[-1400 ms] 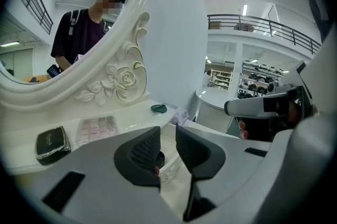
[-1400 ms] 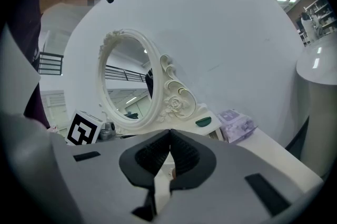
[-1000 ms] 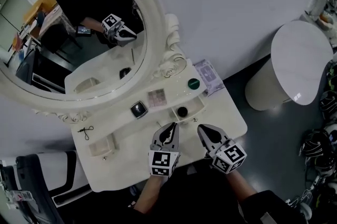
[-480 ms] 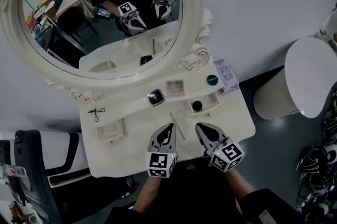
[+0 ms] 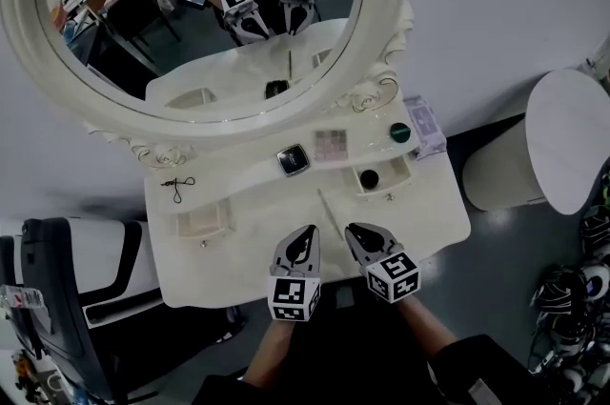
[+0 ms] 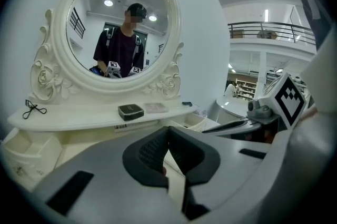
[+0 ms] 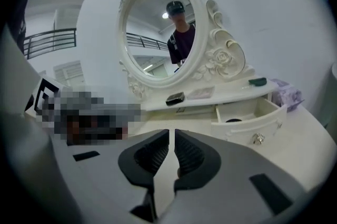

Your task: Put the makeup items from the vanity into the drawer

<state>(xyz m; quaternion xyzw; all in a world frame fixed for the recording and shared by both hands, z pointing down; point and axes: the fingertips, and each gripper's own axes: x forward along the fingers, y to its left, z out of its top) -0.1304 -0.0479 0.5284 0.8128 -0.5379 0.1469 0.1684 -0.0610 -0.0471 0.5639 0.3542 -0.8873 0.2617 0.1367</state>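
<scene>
On the white vanity's shelf point(image 5: 248, 179) lie a black compact point(image 5: 293, 159), a pink palette point(image 5: 331, 143) and a green round item point(image 5: 398, 133). A small black curler point(image 5: 177, 188) lies at the shelf's left end. The right drawer point(image 5: 385, 189) stands pulled out with a black round thing point(image 5: 369, 178) inside. A thin stick point(image 5: 327, 207) lies on the tabletop. My left gripper point(image 5: 306, 235) and right gripper point(image 5: 355, 232) hover side by side over the front of the tabletop, both shut and holding nothing. The compact point(image 6: 130, 111) lies ahead of the left gripper point(image 6: 167, 136). The open drawer point(image 7: 247, 115) is ahead and right of the right gripper point(image 7: 171, 138).
A purple packet point(image 5: 426, 127) lies at the vanity's right end. The left drawer point(image 5: 200, 222) also stands out. A big oval mirror point(image 5: 200, 3) rises behind the shelf. A round white side table point(image 5: 562, 141) stands to the right, a dark chair point(image 5: 57, 289) to the left.
The head view has swung, so more of the mirror and the vanity's left side shows. Both grippers stay over the front of the tabletop, the right one a little closer to the left.
</scene>
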